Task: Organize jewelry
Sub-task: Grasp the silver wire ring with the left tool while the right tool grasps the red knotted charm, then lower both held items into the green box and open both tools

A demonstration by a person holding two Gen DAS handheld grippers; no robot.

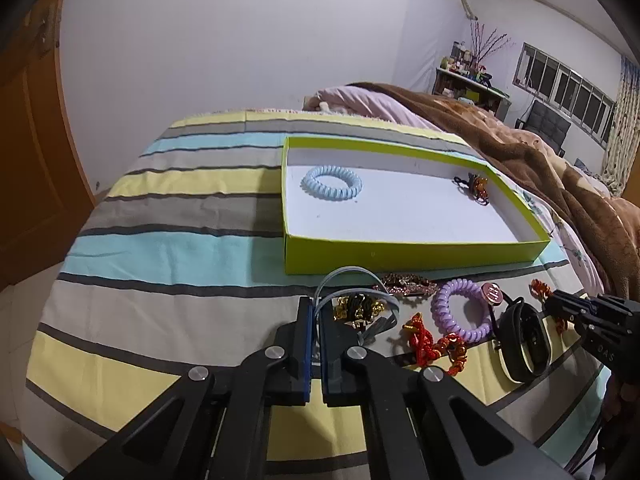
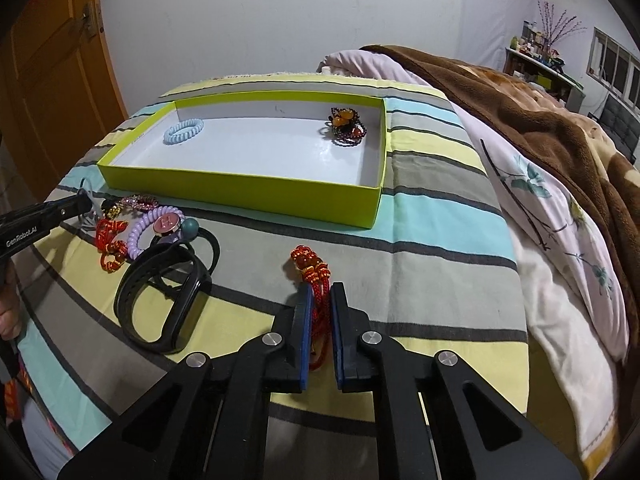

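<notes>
A lime-green box (image 1: 412, 255) (image 2: 240, 190) lies on the striped cloth. It holds a light-blue spiral hair tie (image 1: 331, 182) (image 2: 183, 131) and a dark beaded piece (image 1: 475, 188) (image 2: 346, 126). My left gripper (image 1: 316, 312) is shut on a grey-blue cord loop (image 1: 348, 276). My right gripper (image 2: 321, 294) is shut on a red braided cord bracelet (image 2: 310, 266). On the cloth lie a purple spiral tie (image 1: 460, 312) (image 2: 150, 226), a black wristband (image 1: 524, 344) (image 2: 164, 300), a red knot charm (image 1: 434, 344) (image 2: 110, 246) and gold-black beads (image 1: 356, 308).
A brown blanket (image 1: 540, 168) (image 2: 540, 120) and pink floral quilt (image 2: 560, 240) lie on the bed to the right. A wooden door (image 1: 28, 160) (image 2: 52, 72) stands at left. The cloth's edge drops off at left and front.
</notes>
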